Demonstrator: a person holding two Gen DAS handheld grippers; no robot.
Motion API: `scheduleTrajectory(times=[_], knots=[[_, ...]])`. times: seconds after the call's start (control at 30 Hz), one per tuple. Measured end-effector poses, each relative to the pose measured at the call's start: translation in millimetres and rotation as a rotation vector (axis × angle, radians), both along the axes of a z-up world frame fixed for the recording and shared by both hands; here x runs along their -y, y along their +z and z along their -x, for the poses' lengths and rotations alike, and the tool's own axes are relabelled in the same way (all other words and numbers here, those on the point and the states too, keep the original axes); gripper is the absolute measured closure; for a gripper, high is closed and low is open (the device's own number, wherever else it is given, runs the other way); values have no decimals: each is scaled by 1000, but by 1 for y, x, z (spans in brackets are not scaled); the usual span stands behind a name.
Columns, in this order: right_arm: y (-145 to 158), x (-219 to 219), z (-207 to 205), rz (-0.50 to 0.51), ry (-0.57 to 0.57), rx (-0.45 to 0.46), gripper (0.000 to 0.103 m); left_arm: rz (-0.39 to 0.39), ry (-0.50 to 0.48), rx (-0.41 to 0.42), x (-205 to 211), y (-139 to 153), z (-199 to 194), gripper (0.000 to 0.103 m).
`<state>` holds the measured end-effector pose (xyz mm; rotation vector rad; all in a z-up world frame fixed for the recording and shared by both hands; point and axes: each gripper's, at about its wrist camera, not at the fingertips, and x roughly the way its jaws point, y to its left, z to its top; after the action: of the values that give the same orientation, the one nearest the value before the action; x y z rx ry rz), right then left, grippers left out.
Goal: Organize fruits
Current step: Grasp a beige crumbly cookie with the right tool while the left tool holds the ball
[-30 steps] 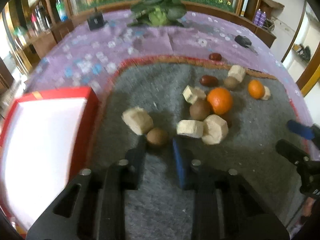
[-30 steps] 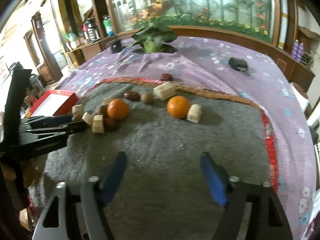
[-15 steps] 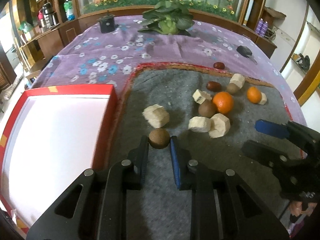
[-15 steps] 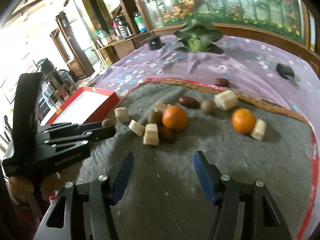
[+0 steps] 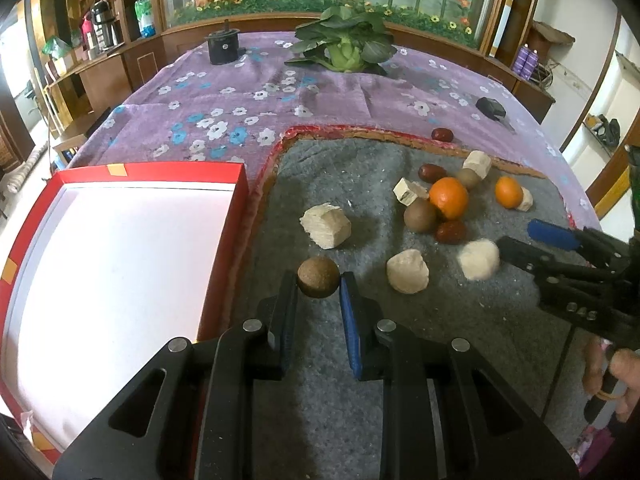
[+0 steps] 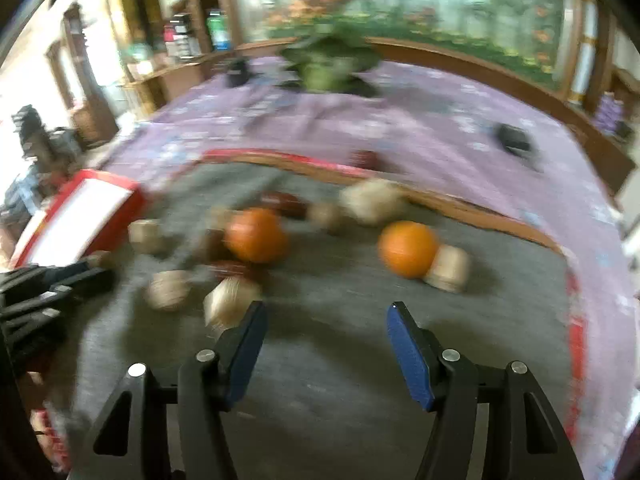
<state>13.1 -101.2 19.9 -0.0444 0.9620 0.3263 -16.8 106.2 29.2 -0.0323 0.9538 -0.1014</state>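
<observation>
since half a second back, the left gripper [image 5: 319, 283] has lifted the brown kiwi [image 5: 318, 277] clear of the grey mat [image 5: 460, 336], and two pale blocks have been knocked apart near the right gripper [image 6: 325, 312]. left fingers pinch the kiwi at its sides; it looks almost round, so no long axis can be told. it hangs near the mat's left edge, just right of the red box [image 5: 224, 248], whose white floor lies open to the left. right fingers are spread wide, holding nothing, with one pale block [image 6: 230, 302] just beside the left fingertip; that view is blurred. farther off sit the large orange [image 5: 449, 197], a second kiwi [image 5: 419, 216] touching it, and the small orange [image 5: 508, 192] to the right. bare mat lies in the near middle.
</observation>
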Motion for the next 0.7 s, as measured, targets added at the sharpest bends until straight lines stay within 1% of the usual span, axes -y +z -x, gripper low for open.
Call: scheduleTrajectory(times=[0.03, 0.07, 0.1, 0.17, 0.23, 0.37, 0.47, 0.57, 0.7], knots=[[2, 3, 2, -74, 31, -17, 41, 3, -1, -1, 0, 0, 0, 82], [4, 2, 3, -100, 51, -19, 41, 7, 0, -1, 1, -1, 0, 82], [6, -1, 7, -101, 72, -11, 41, 9, 0, -2, 2, 0, -1, 82], [8, -12, 15, -48, 124, 29, 41, 11, -2, 3, 2, 1, 1, 82], [9, -21, 20, -35, 149, 50, 41, 9, 1, 5, 2, 1, 1, 82], [8, -31, 28, -49, 218, 34, 41, 9, 5, 7, 1, 2, 3, 82], [2, -40, 35, -33, 266, 17, 41, 13, 8, -4, 1, 0, 2, 82], [-1, -47, 41, -7, 290, 15, 41, 17, 9, -4, 0, 0, 2, 82], [0, -51, 46, -16, 321, 23, 41, 15, 10, -1, 0, 1, 3, 82]])
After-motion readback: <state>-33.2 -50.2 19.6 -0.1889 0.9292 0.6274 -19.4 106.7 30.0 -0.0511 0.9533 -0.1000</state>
